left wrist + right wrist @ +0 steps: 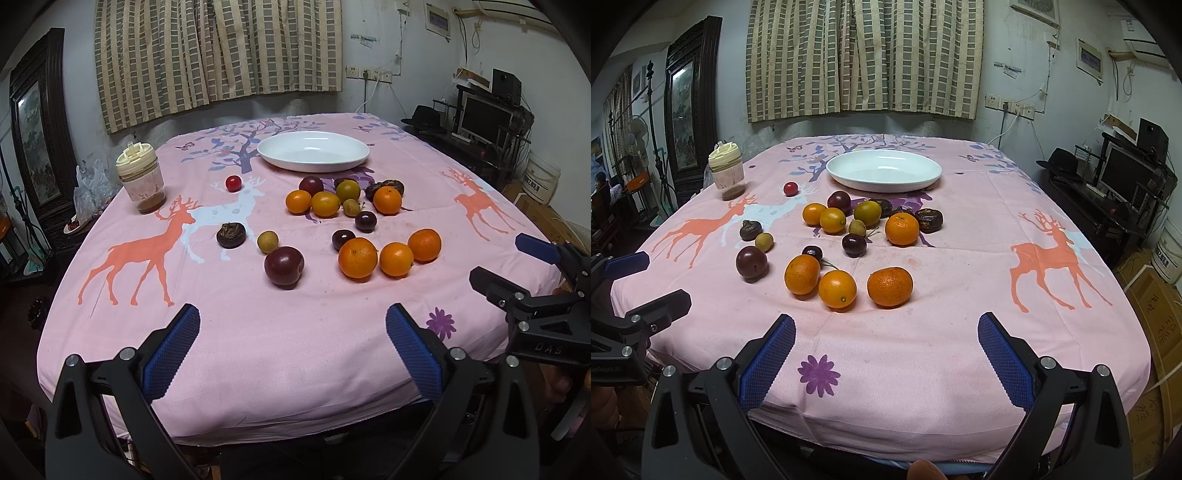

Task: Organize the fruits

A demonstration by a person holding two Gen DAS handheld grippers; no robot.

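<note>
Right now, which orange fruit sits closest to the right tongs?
The smooth orange in the middle of the front row of three; it sits slightly nearer the right tongs than the oranges on either side.

In the left wrist view the right gripper (509,266) runs off the frame at three o'clock, its handle unseen; behind the green-yellow fruit (348,191) a dark fruit (341,181) shows only a sliver; in the right wrist view the left gripper (646,280) is cut at nine o'clock; a fingertip (923,470) pokes in at six o'clock.

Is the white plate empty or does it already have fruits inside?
Empty. The plate shows only bare white; all the fruits lie on the cloth.
</note>
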